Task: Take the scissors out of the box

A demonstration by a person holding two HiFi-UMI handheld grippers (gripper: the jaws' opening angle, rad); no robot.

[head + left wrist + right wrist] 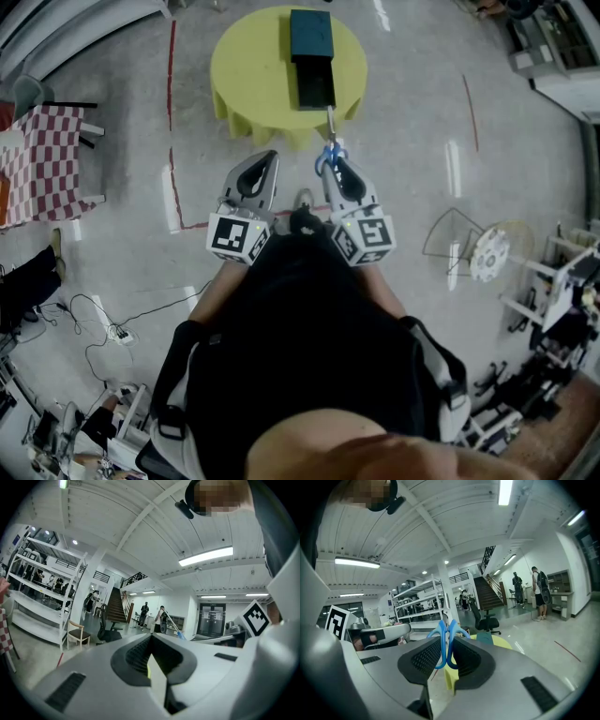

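The right gripper (pixel 332 165) is clamped on the blue handles of the scissors (pixel 330 141). Their blades stick out ahead of its jaws, over the near edge of the yellow table (pixel 246 80), outside the open dark box (pixel 312 56) on that table. The left gripper (pixel 269 157), just off the table's near edge, is closed on nothing.

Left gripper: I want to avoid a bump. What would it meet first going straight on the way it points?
Probably the yellow table, whose near edge lies just ahead of the left gripper. Height is unclear, so it might pass over.
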